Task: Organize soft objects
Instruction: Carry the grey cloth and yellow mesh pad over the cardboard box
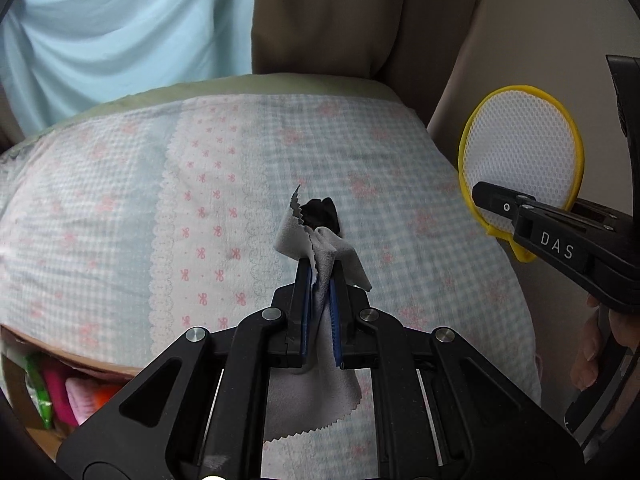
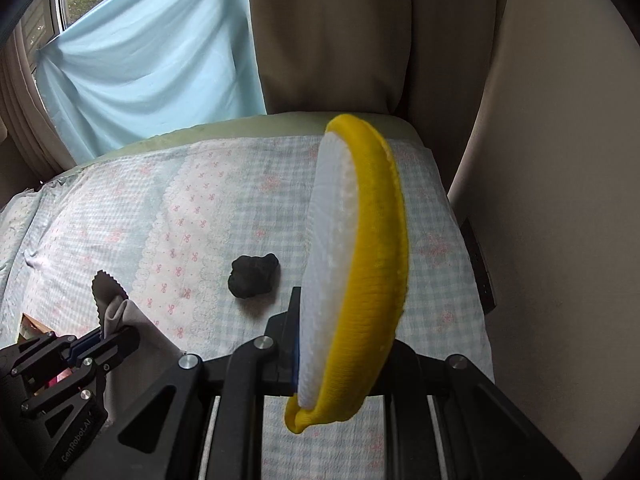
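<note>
My left gripper (image 1: 321, 270) is shut on a grey cloth with zigzag edges (image 1: 320, 248) and holds it above the checked bedspread (image 1: 120, 208); the cloth also shows in the right wrist view (image 2: 120, 312), with the left gripper (image 2: 108, 336). My right gripper (image 2: 316, 300) is shut on a round pad with white mesh and a yellow rim (image 2: 352, 272), held upright above the bed. In the left wrist view the pad (image 1: 520, 156) hangs at the right in the right gripper (image 1: 486, 200). A small black crumpled thing (image 2: 254, 276) lies on the bedspread (image 2: 200, 208) between the grippers, also seen behind the cloth (image 1: 322, 210).
A cardboard box with pink, orange and green soft items (image 1: 60, 392) sits at the bed's near left edge. A blue sheet (image 2: 152, 60) and beige curtain (image 2: 332, 40) hang behind the bed. A cream wall (image 2: 560, 200) is on the right.
</note>
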